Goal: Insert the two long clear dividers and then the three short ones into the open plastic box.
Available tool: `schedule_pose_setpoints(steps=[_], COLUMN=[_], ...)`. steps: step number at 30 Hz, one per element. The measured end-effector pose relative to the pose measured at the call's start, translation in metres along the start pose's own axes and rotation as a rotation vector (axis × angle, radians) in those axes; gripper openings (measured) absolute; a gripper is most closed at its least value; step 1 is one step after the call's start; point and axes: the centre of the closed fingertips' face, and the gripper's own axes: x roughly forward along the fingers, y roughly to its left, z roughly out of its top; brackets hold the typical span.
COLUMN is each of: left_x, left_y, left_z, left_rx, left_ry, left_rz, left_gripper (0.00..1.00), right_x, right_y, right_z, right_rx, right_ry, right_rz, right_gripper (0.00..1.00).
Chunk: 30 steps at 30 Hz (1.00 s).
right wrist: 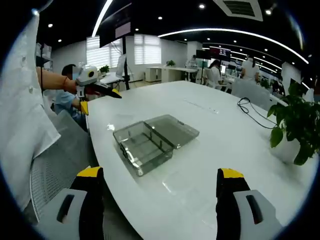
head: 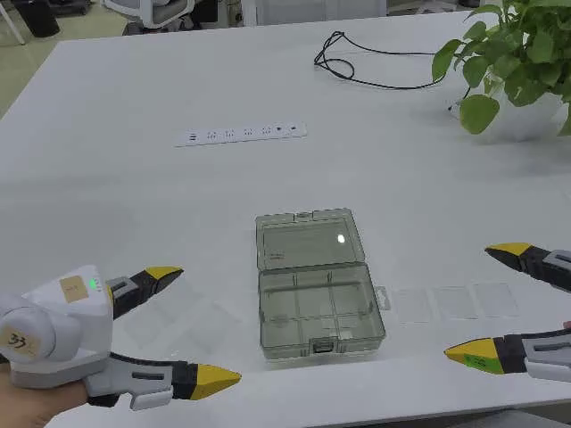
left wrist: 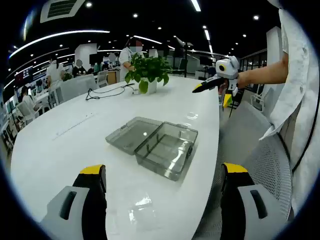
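1. Left gripper, lower left: we note its jaws spread wide and empty. Right gripper, right edge: likewise.
2. Two long clear plastic dividers lie on the table under the left jaws. Three short clear dividers lie by the right jaws.
3. Smoky open plastic box, centre: we judge nothing inserted yet, so all five are left to do.

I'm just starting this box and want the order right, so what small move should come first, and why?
Probably lower the left gripper onto the clear dividers lying between its jaws, left of the open plastic box, and close on one. Both grippers are open and empty, those look like the long ones that go first, and the three short dividers lie near the right gripper.
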Motion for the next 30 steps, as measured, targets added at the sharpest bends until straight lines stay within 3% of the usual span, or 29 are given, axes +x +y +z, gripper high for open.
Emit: schedule_pose_setpoints(steps=[30], left_x=[-0.0002], left_y=[-0.0018], left_z=[-0.0009], left_rx=[-0.004], left_ry=[0.002], left_rz=[-0.003], left_gripper=[0.94], right_x=[0.0012], right_y=[0.0015], right_z=[0.0017], right_rx=[-0.002], right_ry=[-0.001], right_rz=[0.006], right_gripper=[0.92])
